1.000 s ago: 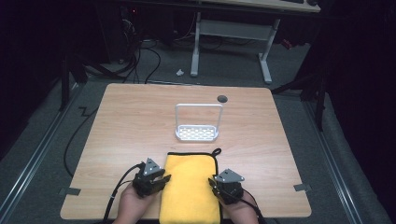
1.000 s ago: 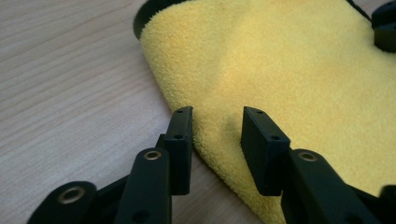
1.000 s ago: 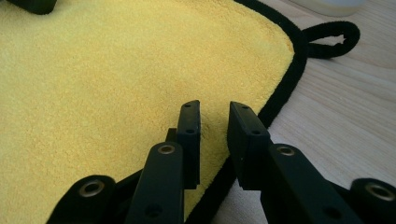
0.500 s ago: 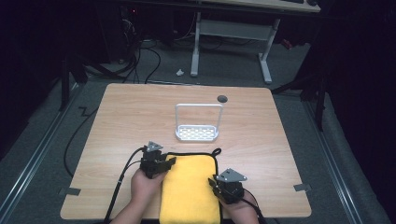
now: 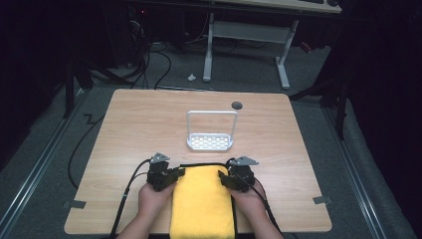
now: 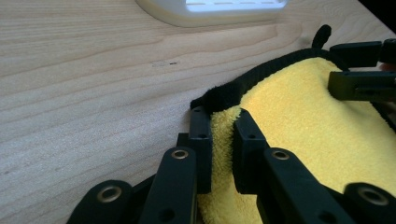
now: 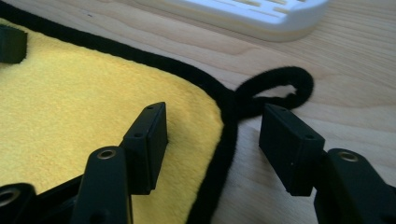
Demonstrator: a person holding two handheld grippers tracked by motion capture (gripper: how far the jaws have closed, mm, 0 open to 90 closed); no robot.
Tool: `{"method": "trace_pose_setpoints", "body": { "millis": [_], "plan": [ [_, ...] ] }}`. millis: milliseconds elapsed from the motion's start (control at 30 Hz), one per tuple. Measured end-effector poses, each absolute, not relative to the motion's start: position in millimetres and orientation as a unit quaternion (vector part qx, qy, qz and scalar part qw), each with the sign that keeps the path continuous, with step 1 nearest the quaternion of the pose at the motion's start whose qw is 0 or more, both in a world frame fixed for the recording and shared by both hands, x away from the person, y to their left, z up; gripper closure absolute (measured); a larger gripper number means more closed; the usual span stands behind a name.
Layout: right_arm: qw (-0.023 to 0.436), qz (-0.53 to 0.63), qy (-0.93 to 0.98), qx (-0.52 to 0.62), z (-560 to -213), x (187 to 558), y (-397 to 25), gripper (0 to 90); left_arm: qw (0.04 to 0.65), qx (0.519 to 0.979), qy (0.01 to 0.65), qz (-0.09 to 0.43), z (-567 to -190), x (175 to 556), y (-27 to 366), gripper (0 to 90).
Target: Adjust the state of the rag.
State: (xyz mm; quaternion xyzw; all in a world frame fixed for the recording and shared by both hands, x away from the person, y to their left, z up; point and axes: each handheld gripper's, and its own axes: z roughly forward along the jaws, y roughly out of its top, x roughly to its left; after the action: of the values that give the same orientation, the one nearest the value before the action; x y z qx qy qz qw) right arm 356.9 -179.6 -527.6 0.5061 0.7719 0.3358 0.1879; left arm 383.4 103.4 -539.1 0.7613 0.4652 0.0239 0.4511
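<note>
A yellow cloth (image 5: 201,204) with black trim lies flat at the table's near middle and reaches the front edge. My left gripper (image 5: 179,172) is at the cloth's far left corner. In the left gripper view my left gripper (image 6: 222,122) is shut on the yellow cloth (image 6: 299,116), pinching its edge just below the black trim. My right gripper (image 5: 223,175) is at the far right corner. There my right gripper (image 7: 212,122) stands open, its jaws either side of the trimmed edge of the cloth (image 7: 93,88), just short of a black hanging loop (image 7: 280,86).
A white rack (image 5: 210,135) with an upright wire frame stands mid-table, just beyond the cloth. A dark round hole (image 5: 237,105) sits near the far edge. Bare wood (image 5: 308,164) lies to both sides. Black cables (image 5: 128,189) trail off the front.
Both grippers have moved forward along the cloth's sides to its far corners, the left one first, then the right.
</note>
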Motion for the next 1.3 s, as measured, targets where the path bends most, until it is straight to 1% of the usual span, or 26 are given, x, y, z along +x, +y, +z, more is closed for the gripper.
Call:
{"method": "trace_pose_setpoints", "body": {
  "millis": [67,100,167,233,400,500,600,700,767,900,1033,1300],
  "plan": [
    [0.185,0.335,0.775,0.503,-527.2,357.6,-176.5,47.0,0.453,0.761,0.464,0.020,-539.5,383.5,103.9,80.2],
    [0.180,0.337,0.774,0.505,-526.7,358.1,-175.8,50.5,0.453,0.761,0.463,0.022,-539.5,383.0,103.5,80.2],
    [0.183,0.336,0.776,0.501,-526.6,357.2,-173.6,54.6,0.453,0.763,0.461,0.026,-539.5,381.9,102.6,80.1],
    [0.177,0.341,0.774,0.503,-526.7,355.8,-172.4,62.1,0.453,0.765,0.458,0.028,-539.3,380.9,102.3,80.0],
    [0.173,0.344,0.778,0.497,-526.8,354.4,-164.5,76.0,0.453,0.765,0.458,0.026,-539.4,381.0,102.7,79.8],
    [0.177,0.342,0.784,0.486,-526.9,352.8,-160.7,80.0,0.454,0.765,0.456,0.025,-539.4,380.3,103.2,78.7],
    [0.182,0.348,0.784,0.481,-528.5,351.2,-161.2,81.1,0.455,0.766,0.454,0.025,-539.2,379.7,103.1,76.2],
    [0.199,0.347,0.783,0.477,-528.2,348.1,-158.9,81.5,0.456,0.765,0.455,0.026,-538.9,379.5,103.7,74.4],
    [0.211,0.353,0.780,0.472,-526.7,345.9,-158.8,81.6,0.461,0.762,0.453,0.036,-537.9,377.9,104.0,76.4],
    [0.214,0.371,0.770,0.473,-522.8,343.9,-162.9,81.5,0.476,0.754,0.451,0.048,-534.6,374.9,106.7,83.1],
    [0.219,0.394,0.762,0.466,-514.7,342.2,-167.3,81.6,0.490,0.743,0.453,0.056,-529.0,372.8,107.1,83.7],
    [0.237,0.429,0.738,0.463,-494.3,337.9,-172.9,81.5,0.514,0.734,0.433,0.097,-496.3,370.9,102.2,83.7]
  ]
}}
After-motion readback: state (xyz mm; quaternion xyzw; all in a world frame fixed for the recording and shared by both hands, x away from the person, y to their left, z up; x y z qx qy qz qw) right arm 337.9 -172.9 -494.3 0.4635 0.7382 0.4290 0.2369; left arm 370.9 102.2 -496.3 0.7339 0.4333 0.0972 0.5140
